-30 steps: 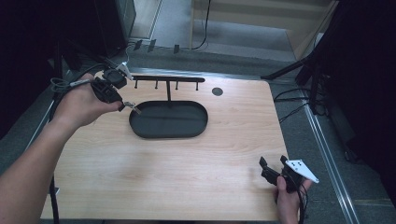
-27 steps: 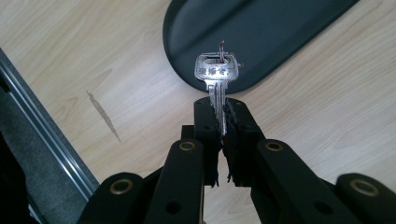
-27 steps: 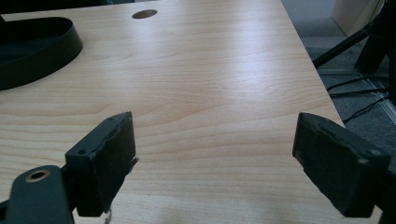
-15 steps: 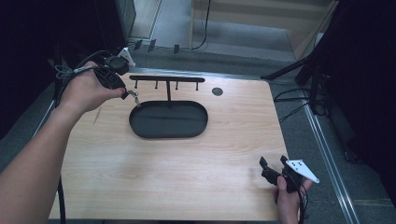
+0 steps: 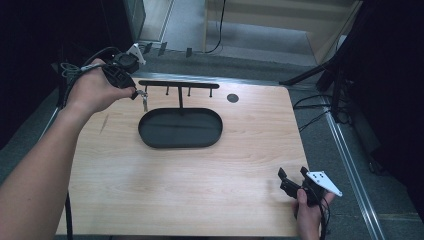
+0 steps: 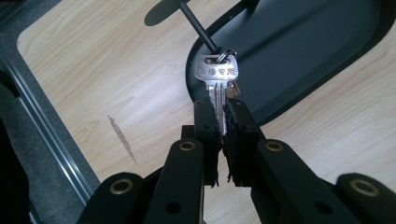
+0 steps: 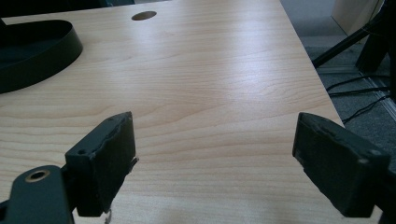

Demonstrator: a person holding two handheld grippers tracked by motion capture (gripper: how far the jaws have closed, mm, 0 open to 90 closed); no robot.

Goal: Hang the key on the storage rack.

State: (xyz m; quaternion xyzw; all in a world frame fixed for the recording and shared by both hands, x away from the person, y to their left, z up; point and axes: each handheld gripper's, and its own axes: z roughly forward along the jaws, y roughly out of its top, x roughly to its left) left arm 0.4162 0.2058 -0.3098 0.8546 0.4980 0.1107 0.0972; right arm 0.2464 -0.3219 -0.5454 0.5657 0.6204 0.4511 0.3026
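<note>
My left gripper point(image 5: 136, 93) point(image 6: 223, 109) is shut on the blade of a silver key point(image 6: 217, 79) point(image 5: 145, 101). The key's ring sits over a thin black peg point(image 6: 198, 28) at the left end of the black hook rack point(image 5: 178, 85). That rack rises on a post from a black oval tray point(image 5: 180, 128) point(image 6: 303, 51) at the table's back middle. My right gripper point(image 5: 291, 174) point(image 7: 212, 158) rests near the table's front right corner, held by a hand, its jaws wide apart with nothing between them.
A light wooden table point(image 5: 200, 180) point(image 7: 210, 70) carries a round cable hole point(image 5: 232, 98) point(image 7: 144, 15) behind the tray. A metal rail point(image 5: 350, 155) runs along the right edge, with cables point(image 5: 310, 107) on the floor beyond.
My left gripper has carried the key up and back from the tray's left rim to the left end peg of the rack. The right gripper has stayed still.
</note>
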